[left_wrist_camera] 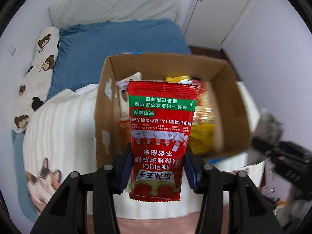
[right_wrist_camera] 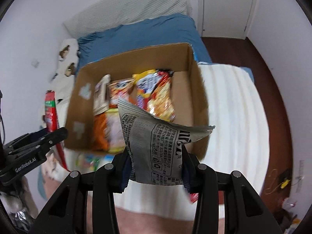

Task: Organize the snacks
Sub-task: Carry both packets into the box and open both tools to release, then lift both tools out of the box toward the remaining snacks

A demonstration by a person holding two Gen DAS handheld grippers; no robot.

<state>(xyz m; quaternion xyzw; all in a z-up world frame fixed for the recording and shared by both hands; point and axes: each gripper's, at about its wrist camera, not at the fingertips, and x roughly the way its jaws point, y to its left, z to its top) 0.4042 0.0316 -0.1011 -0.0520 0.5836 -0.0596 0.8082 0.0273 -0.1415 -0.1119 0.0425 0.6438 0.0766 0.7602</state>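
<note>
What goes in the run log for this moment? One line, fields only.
left gripper: shut on red snack packet | right gripper: shut on grey snack packet | cardboard box: open, snacks inside | stage: both packets held near box

Left wrist view is taken from behind the left tongs [left_wrist_camera: 158, 167], aimed forward and down at the box [left_wrist_camera: 109, 105], seen close ahead. Right wrist view is taken from behind the right tongs [right_wrist_camera: 156, 165], aimed likewise, the box [right_wrist_camera: 136, 58] close ahead. The box, bed [left_wrist_camera: 117, 42] beyond and door [left_wrist_camera: 220, 9] at far right are shared. The left tongs are caught at the right view's left edge.
</note>
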